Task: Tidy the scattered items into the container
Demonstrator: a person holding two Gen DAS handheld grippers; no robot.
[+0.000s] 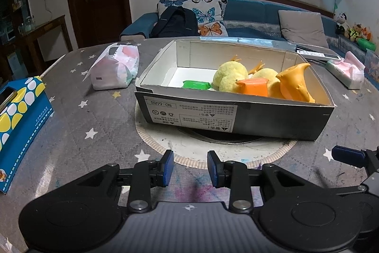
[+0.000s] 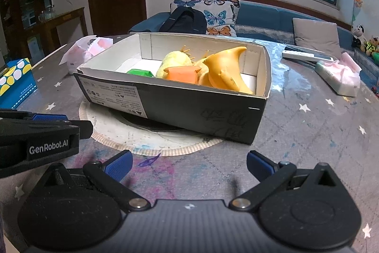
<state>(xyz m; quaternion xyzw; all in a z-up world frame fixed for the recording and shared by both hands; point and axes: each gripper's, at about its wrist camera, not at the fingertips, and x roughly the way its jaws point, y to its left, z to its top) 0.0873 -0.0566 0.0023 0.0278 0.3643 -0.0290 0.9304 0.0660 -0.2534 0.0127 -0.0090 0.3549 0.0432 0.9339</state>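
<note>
A black cardboard box with a white inside stands on a round mat in the middle of the table. In it lie a yellow plush toy, an orange block, an orange horn-shaped toy and a green packet. My left gripper hovers in front of the box's near wall, its blue pads a narrow gap apart with nothing between them. My right gripper stands wide open and empty before the box, to the right of the left one.
A soft tissue pack lies left of the box, and a blue tissue box sits at the table's left edge. Another tissue pack and a remote lie at the right. A sofa with a backpack stands behind the table.
</note>
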